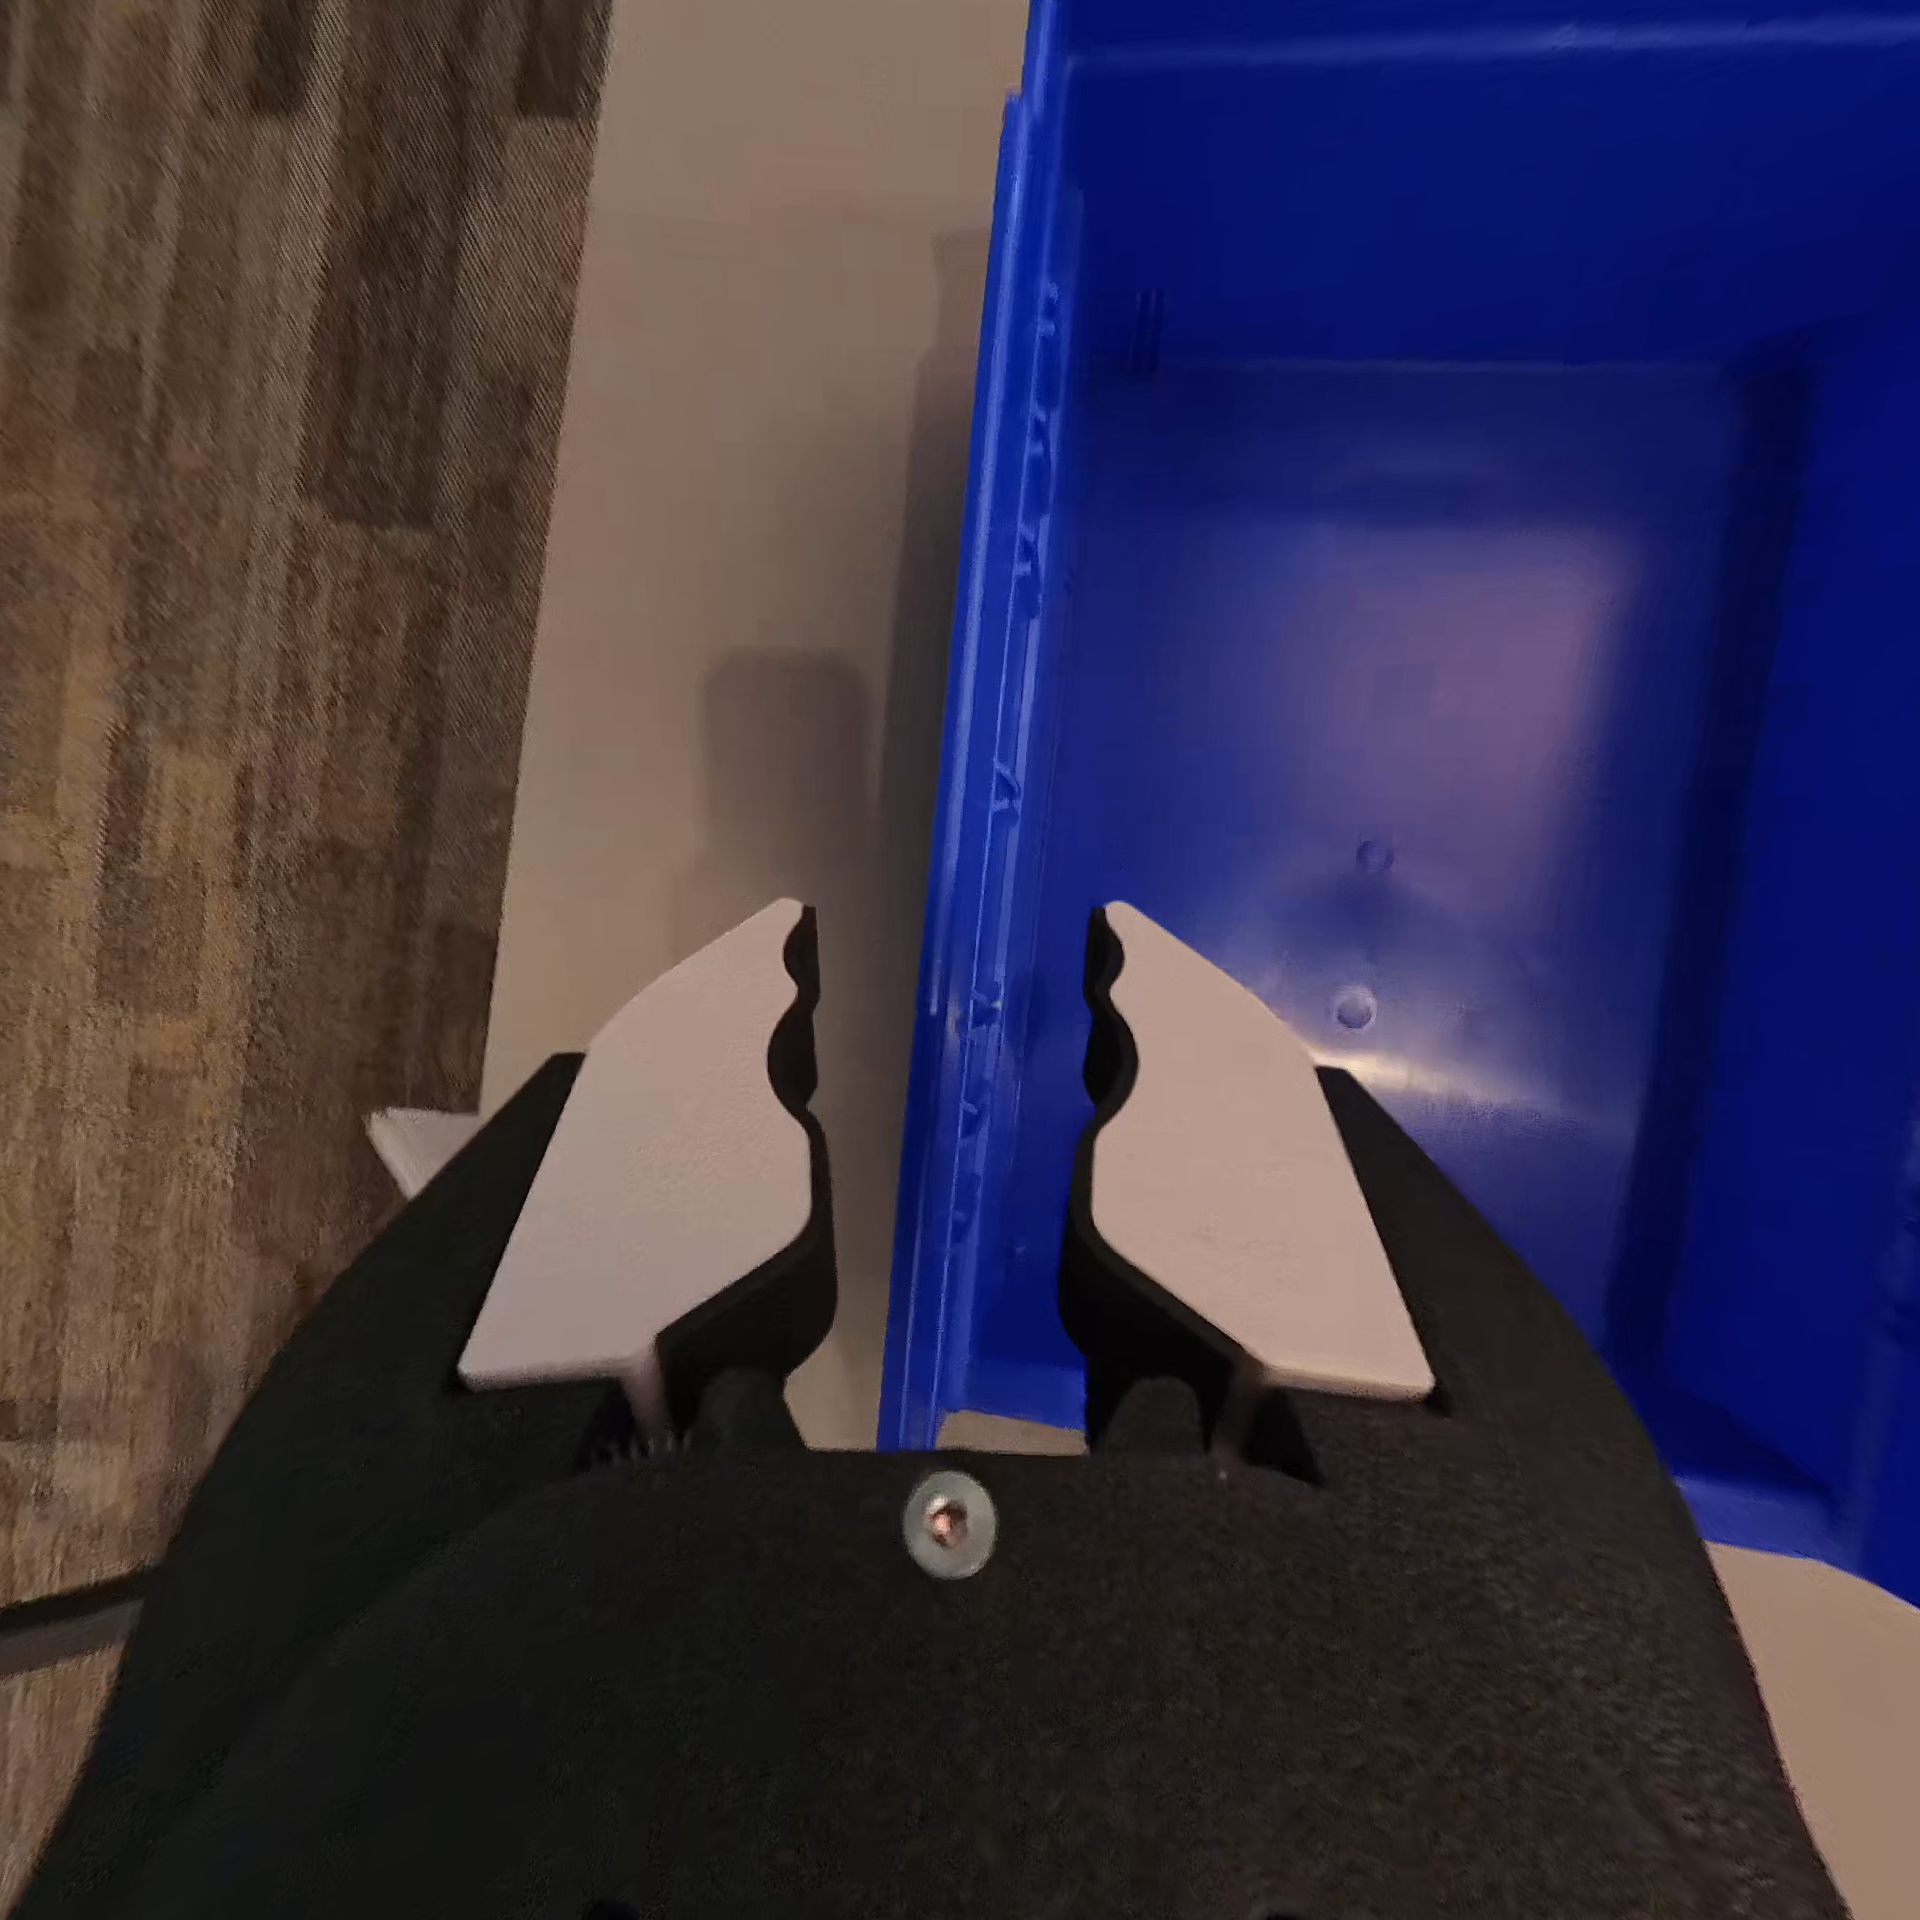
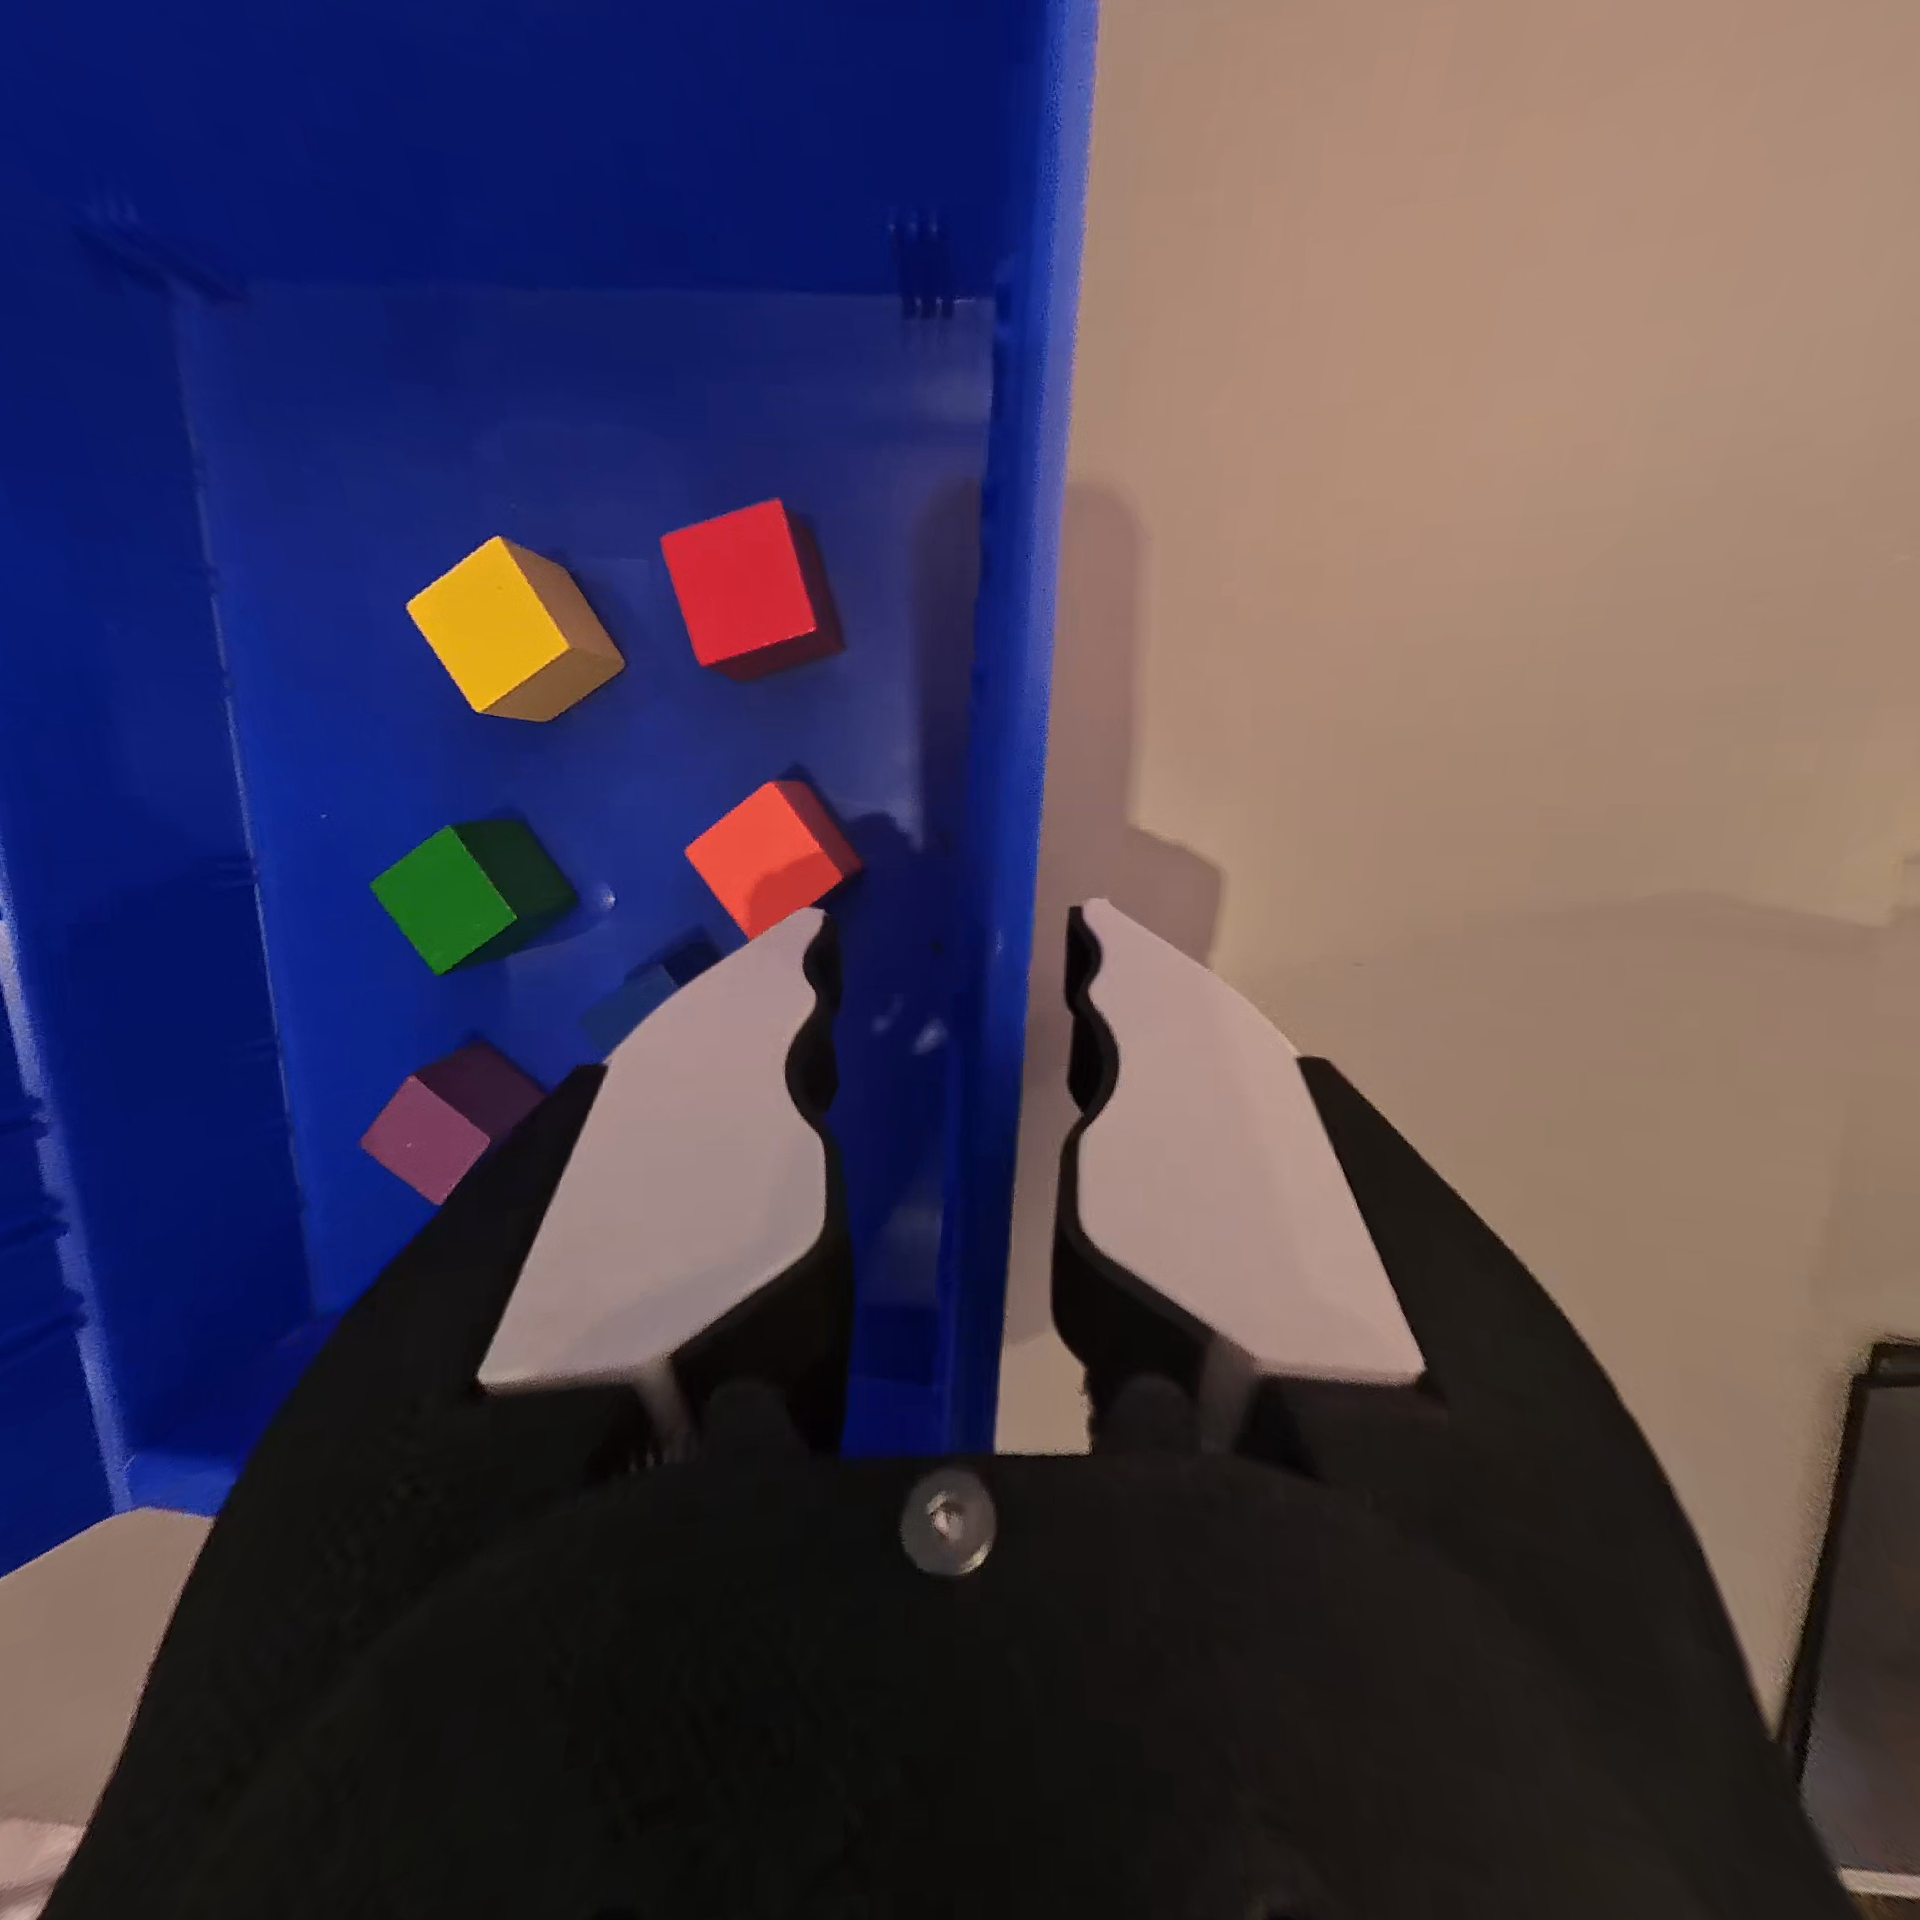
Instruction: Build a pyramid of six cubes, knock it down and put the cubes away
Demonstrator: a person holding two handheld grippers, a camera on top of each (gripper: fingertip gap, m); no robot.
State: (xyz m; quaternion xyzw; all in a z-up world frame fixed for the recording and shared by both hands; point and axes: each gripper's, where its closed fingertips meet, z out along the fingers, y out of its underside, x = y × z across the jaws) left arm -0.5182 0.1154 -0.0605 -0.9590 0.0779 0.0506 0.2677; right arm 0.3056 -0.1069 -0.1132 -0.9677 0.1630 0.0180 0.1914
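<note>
Beige table point(image 1: 727, 416), blue bin point(image 1: 1455, 623), cubes point(image 2: 748, 587) only in right view

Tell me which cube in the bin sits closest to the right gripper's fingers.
The blue cube: it is partly hidden behind the right gripper's left finger, dark against the blue bin floor. The orange cube lies just beyond it.

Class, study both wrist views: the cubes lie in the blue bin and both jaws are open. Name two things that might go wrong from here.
1. The right gripper straddles the blue bin wall; lowering may strike the rim instead of reaching a cube.
2. The blue cube is partly hidden behind a finger and matches the bin floor, so it might be missed.
3. The orange cube sits near the wall, leaving little room for the jaws.
</note>
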